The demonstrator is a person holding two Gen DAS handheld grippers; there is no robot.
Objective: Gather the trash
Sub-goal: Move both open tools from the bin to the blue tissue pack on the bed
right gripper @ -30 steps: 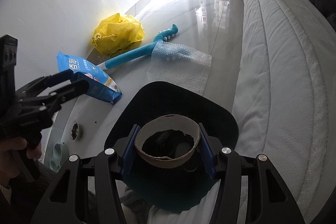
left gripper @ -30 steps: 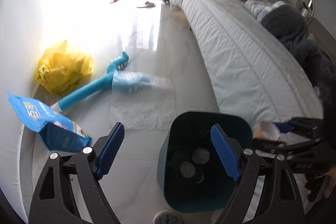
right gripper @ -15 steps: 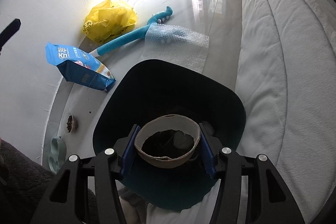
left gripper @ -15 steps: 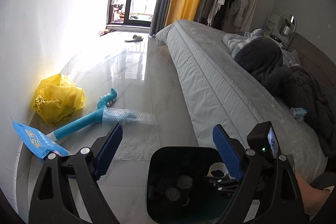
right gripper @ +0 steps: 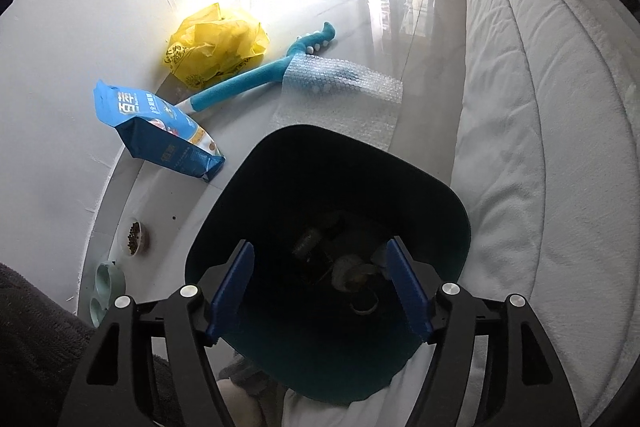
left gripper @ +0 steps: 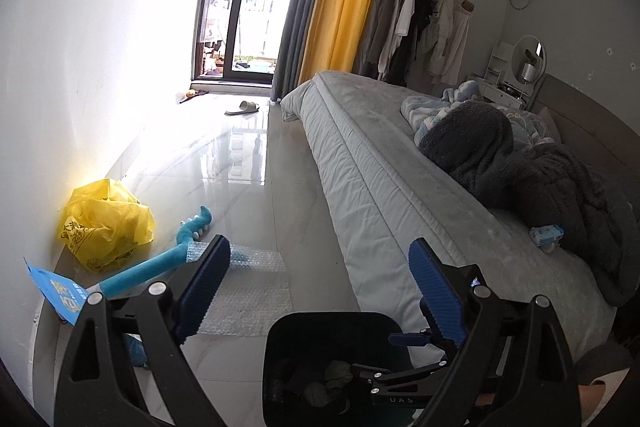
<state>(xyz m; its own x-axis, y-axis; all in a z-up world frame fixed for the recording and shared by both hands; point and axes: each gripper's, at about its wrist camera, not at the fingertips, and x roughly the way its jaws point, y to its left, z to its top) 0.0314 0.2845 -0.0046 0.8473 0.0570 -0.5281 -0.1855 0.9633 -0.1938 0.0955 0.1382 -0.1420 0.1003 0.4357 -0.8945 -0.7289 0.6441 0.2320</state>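
Right wrist view: my right gripper (right gripper: 320,291) points down into the dark bin (right gripper: 448,195). Its fingers (right gripper: 234,287) have just been opening, and nothing is between them now. Below them, at the bottom of the bin, lies trash: a crumpled pale cup (right gripper: 352,273) and some darker bits I cannot make out. Past my fingertips, on the floor (right gripper: 380,7), a sheet of bubble wrap (right gripper: 340,95) lies just beyond the bin. It covers part of a teal toy stick (right gripper: 248,81). To the left of my fingers lie a blue food bag (right gripper: 160,127) and a crumpled yellow plastic bag (right gripper: 216,45). To the right is the bed (right gripper: 540,107).

In the left wrist view, my left gripper (left gripper: 316,287) is wide open and holds nothing. The bin (left gripper: 332,323) sits low between its fingers (left gripper: 436,293).
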